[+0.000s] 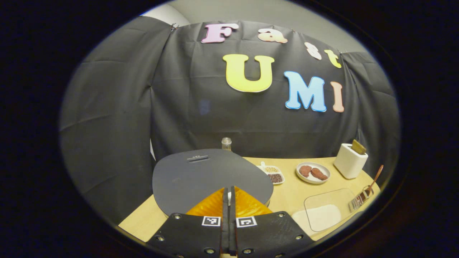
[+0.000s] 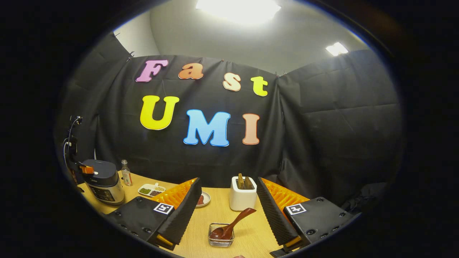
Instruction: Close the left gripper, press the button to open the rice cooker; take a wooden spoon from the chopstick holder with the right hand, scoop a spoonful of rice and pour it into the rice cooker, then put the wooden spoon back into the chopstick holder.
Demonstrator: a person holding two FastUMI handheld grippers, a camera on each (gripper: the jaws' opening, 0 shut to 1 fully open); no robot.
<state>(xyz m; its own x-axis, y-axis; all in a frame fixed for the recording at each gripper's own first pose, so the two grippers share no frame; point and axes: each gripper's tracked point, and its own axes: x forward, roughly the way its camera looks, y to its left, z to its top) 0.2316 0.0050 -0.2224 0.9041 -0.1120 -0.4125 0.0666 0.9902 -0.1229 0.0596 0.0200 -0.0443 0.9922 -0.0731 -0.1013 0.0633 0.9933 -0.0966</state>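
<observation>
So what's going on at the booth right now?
The left tongs are shut and hover right over the rice cooker, whose lid is still down. The right tongs are open, facing the wooden spoon, which sits untouched in its small wire holder on the table. No rice scooped yet.

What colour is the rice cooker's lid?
Dark grey, on the silver-bodied rice cooker; clearest in the right gripper view.

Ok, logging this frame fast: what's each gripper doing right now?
Left gripper: closed, holding nothing, just above the rice cooker lid.
Right gripper: open, empty, facing the wooden spoon.
</observation>
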